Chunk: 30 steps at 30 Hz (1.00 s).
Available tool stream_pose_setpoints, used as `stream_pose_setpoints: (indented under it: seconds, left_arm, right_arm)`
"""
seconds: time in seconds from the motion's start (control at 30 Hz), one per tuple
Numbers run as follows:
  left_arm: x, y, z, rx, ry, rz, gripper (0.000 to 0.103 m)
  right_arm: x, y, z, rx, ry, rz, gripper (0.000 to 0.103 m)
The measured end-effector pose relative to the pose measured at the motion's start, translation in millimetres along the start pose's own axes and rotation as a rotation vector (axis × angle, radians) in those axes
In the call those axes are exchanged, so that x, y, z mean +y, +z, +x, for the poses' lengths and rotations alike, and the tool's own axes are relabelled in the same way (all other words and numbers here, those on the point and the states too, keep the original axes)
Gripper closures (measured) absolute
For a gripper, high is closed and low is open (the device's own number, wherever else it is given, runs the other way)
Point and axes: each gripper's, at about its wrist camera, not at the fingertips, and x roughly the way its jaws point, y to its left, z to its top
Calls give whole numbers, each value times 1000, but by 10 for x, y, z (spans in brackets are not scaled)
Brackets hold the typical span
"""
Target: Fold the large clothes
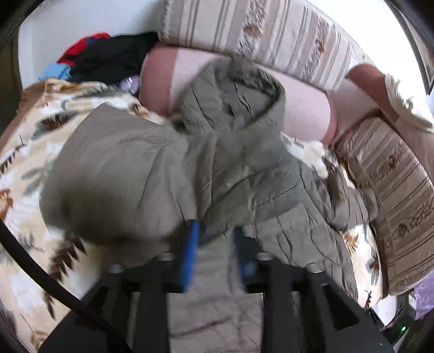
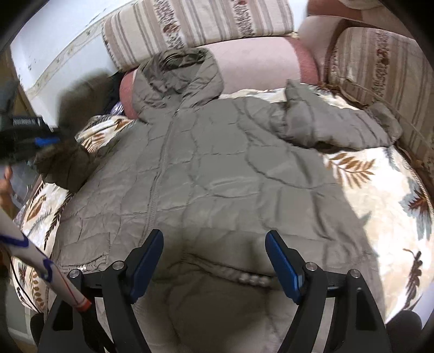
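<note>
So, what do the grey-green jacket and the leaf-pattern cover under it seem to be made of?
The jacket looks like thin synthetic shell, perhaps nylon or polyester, over soft padding: slight sheen, stitched quilting, fine crinkles. The cover looks like matte, soft fleece or plush, printed with brown leaves; its fuzzy surface suggests this, though blur leaves the fibre uncertain.

One quilted olive-grey hooded jacket (image 2: pixel 217 173), spread front up; one hood (image 2: pixel 176 78) at the far end. One sleeve (image 2: pixel 333 127) lies out to the right; a second (image 2: pixel 62 165) on the left.

Two grippers: right gripper (image 2: pixel 214 260), two blue-padded fingers (image 2: pixel 147 263); left gripper (image 1: pixel 217 241), likewise two.

One leaf-print blanket (image 2: pixel 379 203) beneath.

Three striped cushions: two in the right view (image 2: pixel 195 24) (image 2: pixel 379 70), a third near right in the left view (image 1: pixel 393 201).

One pink bolster (image 2: pixel 257 62).

One heap of clothes (image 1: pixel 103 57), far left; number of pieces not clear.
</note>
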Motion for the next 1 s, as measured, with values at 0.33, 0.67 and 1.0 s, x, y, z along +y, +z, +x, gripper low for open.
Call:
stream_pose_setpoints:
  seconds: [0.33, 0.67, 1.0]
  left_arm:
    - [133, -822, -565, -74, 119, 24, 33]
    - [606, -1588, -734, -114, 183, -115, 33]
    - [690, -1665, -578, -114, 275, -96, 33]
  right_arm:
    - [-43, 245, 237, 90, 121, 54, 15]
    - [552, 1013, 1441, 184, 214, 68, 15]
    - [683, 1315, 1690, 237, 214, 44, 84]
